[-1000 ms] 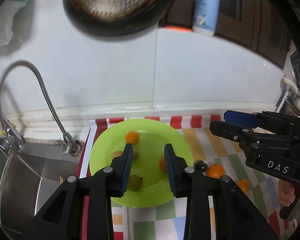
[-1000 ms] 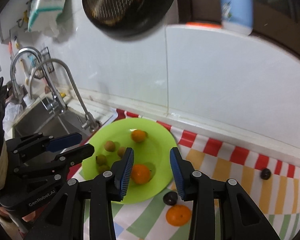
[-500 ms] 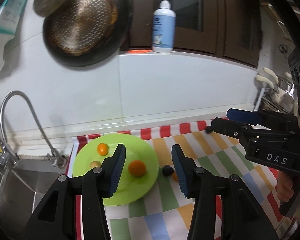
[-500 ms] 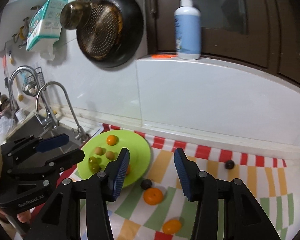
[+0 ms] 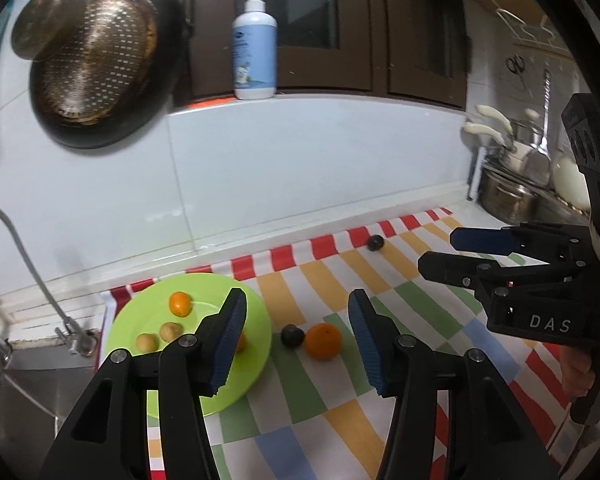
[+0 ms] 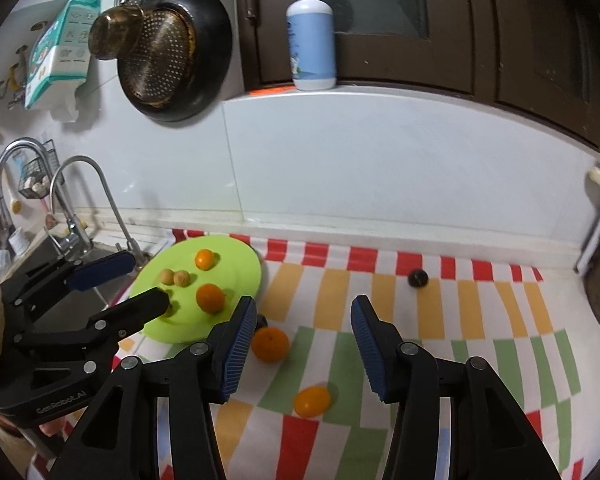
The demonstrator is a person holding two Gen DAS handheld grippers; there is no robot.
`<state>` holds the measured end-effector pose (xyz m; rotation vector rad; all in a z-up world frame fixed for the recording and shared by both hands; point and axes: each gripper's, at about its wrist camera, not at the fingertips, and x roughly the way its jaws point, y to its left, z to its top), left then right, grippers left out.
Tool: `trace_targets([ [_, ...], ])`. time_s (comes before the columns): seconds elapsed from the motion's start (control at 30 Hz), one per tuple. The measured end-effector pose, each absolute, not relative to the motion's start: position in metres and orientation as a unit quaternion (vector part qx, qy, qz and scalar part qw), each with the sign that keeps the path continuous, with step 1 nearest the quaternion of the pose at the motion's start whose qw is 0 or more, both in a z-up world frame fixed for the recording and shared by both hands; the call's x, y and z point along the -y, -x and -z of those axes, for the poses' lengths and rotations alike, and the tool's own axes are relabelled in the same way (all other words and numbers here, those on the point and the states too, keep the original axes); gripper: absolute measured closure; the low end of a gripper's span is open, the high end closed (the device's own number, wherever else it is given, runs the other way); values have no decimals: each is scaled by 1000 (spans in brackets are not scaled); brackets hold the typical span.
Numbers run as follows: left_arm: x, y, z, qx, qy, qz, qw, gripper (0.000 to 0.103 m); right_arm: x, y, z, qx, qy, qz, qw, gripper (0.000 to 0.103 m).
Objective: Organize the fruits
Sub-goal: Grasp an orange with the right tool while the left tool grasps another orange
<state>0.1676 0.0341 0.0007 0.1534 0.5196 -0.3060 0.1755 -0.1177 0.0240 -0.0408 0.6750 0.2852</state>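
Note:
A green plate [image 5: 148, 312] [image 6: 236, 256] lies at the left end of the chequered cloth. On it are two oranges [image 6: 204, 259] [image 6: 210, 298] and two tan round fruits [image 6: 166, 276]. On the cloth beside the plate lie an orange [image 5: 323, 341] [image 6: 270, 343] and a dark plum [image 5: 292, 335]. A small orange fruit [image 6: 312, 401] lies nearer, and another dark fruit [image 6: 417, 278] sits far back. My left gripper [image 5: 296, 296] [image 6: 148, 278] and right gripper [image 6: 304, 304] [image 5: 438, 252] hover above the cloth. Both are opening, with nothing between their jaws.
A steel sink with curved taps [image 6: 80, 200] lies left of the plate. A black pan with a strainer [image 6: 172, 52] hangs on the tiled wall, and a soap bottle [image 6: 311, 36] stands on the ledge. Steel pots [image 5: 520, 196] crowd the right end.
Both grippers have drawn back from over the plate and swung right, so more cloth and loose fruit show. The jaws of both have widened.

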Motion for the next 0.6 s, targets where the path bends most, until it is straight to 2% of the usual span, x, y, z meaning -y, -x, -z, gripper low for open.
trace_targets([
  [0.6, -16, -183, 50, -290, -114, 216, 925, 51, 132, -161, 36, -401, -18, -112, 909, 53],
])
